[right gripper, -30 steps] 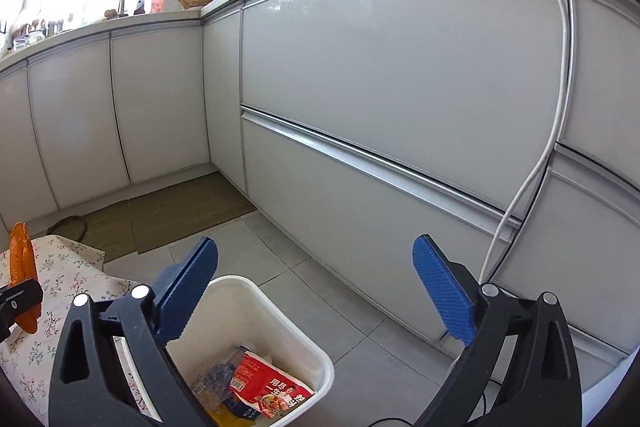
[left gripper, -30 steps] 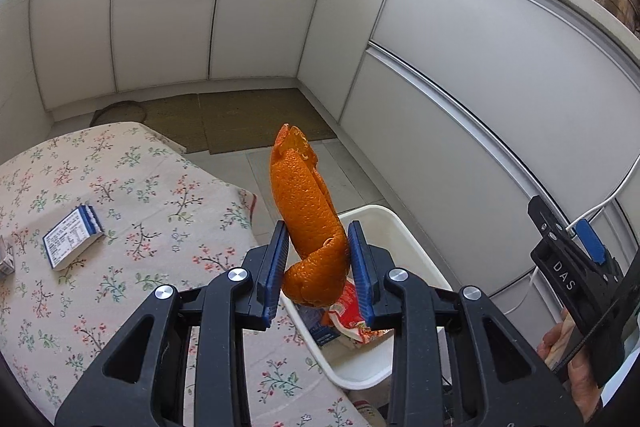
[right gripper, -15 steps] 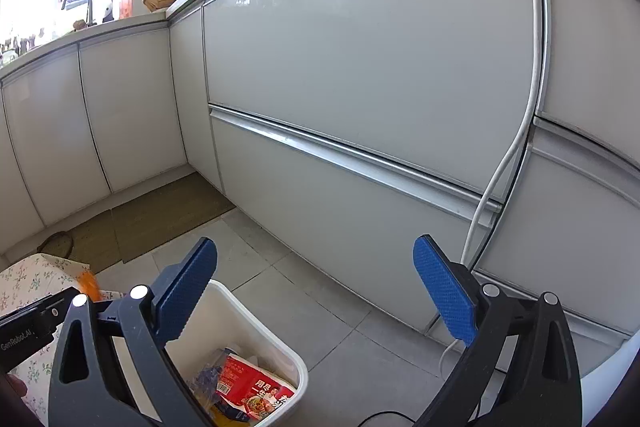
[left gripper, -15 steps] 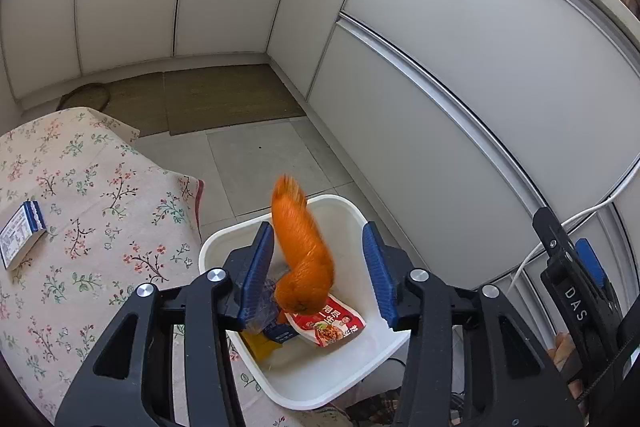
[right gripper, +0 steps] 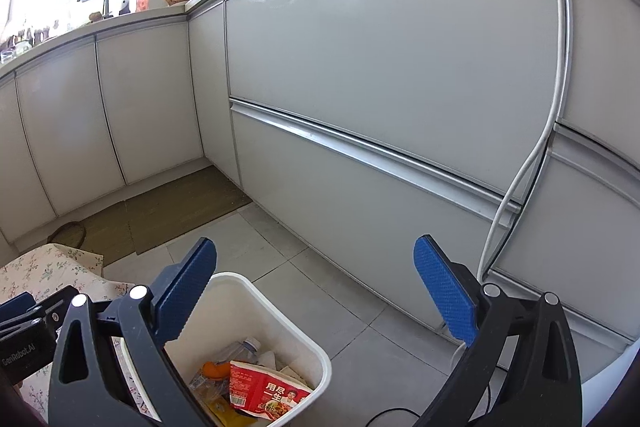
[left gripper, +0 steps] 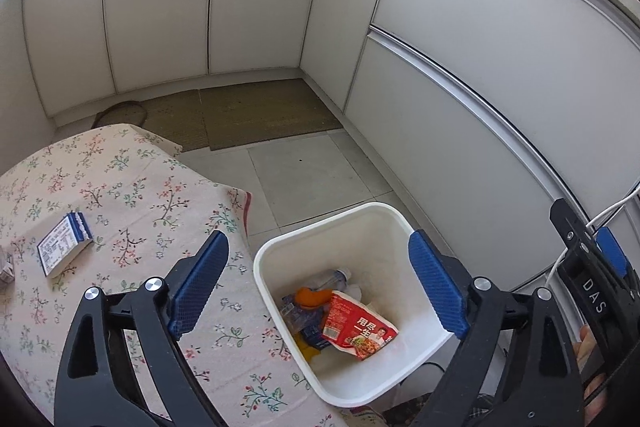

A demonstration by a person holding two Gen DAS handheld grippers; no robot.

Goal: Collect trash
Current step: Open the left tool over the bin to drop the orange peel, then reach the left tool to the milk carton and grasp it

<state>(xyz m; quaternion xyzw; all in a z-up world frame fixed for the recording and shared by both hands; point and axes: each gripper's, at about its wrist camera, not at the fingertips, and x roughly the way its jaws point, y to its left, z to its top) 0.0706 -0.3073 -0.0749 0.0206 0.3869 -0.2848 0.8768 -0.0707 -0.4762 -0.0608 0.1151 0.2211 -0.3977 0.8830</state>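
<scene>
Orange peel [left gripper: 310, 297] in white bin [left gripper: 320, 239], left tool [left gripper: 320, 283] just spread wide, empty; right tool [right gripper: 316, 291] released

white bin [left gripper: 394, 219], orange peel [left gripper: 310, 297], red packet [left gripper: 360, 331]; floral tablecloth [left gripper: 132, 195]

Glossy cabinets [left gripper: 460, 27], smooth plastic bin [left gripper: 374, 223]
</scene>
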